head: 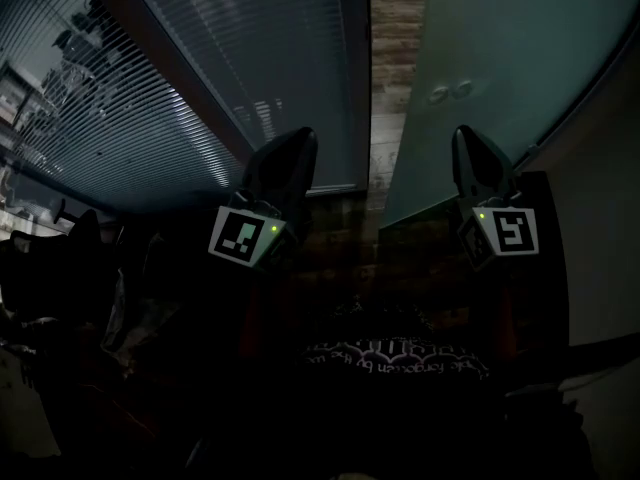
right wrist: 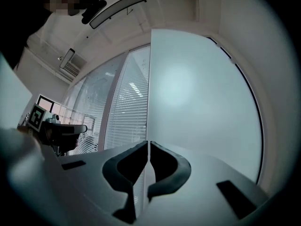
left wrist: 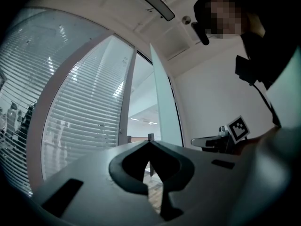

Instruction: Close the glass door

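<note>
Office interior, glass-walled room.
Frosted glass door (right wrist: 202, 102) set by a white wall. Left of the door, a full-height glass partition (right wrist: 127, 107) with horizontal slat blinds (left wrist: 80, 121). Above the door, a long curved ceiling lamp (right wrist: 117, 8). Past the door's edge, a lit corridor (left wrist: 141, 121) with strip lights. Wood-plank floor (head: 395, 58) below the door.

No words can be read — pale lettering on a dark surface (head: 400, 356) shows upside down, too blurred to decipher.
</note>
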The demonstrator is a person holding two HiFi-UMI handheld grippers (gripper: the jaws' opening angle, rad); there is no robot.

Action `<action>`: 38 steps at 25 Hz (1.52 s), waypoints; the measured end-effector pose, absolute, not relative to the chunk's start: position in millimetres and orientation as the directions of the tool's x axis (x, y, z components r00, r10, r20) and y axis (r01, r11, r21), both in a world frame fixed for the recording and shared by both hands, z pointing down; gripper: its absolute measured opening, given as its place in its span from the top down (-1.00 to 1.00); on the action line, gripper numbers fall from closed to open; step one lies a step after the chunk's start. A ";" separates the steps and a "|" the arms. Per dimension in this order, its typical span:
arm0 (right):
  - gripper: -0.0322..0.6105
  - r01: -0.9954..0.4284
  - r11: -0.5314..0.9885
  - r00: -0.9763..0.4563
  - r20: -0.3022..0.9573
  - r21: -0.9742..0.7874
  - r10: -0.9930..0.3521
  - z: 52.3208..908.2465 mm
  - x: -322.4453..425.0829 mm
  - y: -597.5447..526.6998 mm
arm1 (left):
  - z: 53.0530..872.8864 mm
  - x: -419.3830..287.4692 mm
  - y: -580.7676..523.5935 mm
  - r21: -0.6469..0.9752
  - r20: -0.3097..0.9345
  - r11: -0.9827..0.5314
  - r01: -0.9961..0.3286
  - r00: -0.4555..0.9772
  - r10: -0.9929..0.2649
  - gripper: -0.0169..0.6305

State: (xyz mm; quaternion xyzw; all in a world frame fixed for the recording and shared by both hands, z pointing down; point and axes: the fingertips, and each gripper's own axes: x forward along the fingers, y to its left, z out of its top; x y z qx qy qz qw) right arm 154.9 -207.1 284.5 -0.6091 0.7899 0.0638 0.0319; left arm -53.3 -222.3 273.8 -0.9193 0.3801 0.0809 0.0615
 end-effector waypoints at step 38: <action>0.35 -0.969 0.245 -0.241 0.110 0.031 -0.964 345.4 217.9 -360.0 | 273.5 -8.8 -383.0 -0.045 -0.140 -0.734 -0.678 0.732 -0.667 0.94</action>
